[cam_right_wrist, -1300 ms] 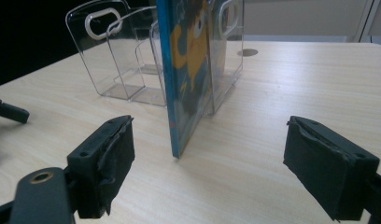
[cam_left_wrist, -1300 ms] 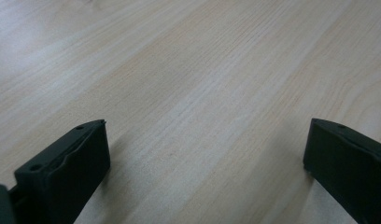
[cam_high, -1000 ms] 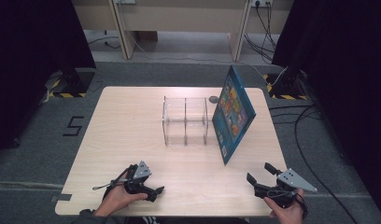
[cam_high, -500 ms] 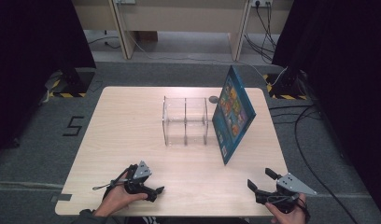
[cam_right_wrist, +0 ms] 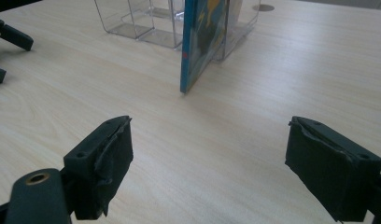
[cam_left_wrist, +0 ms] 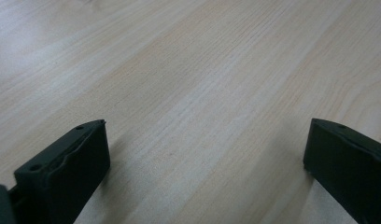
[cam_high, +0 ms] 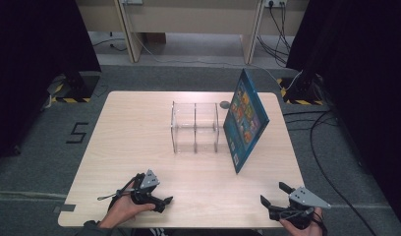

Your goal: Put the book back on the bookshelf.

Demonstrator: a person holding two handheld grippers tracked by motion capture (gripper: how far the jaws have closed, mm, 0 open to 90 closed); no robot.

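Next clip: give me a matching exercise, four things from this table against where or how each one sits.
Things:
1. blue book
2. clear divided rack
3. left gripper
4. right gripper

Places or states:
A. open, at the near right corner of the table
B. tilted, leaning against the rack's right end
C. open, near the front edge, left of centre
D. upright at mid-table, compartments empty

Pairs: 1-B, 2-D, 3-C, 4-A

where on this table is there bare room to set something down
Bare wood runs left of the clear organizer, and along the near edge between the left gripper and right gripper. It is crowded where the book leans on the organizer's right side.
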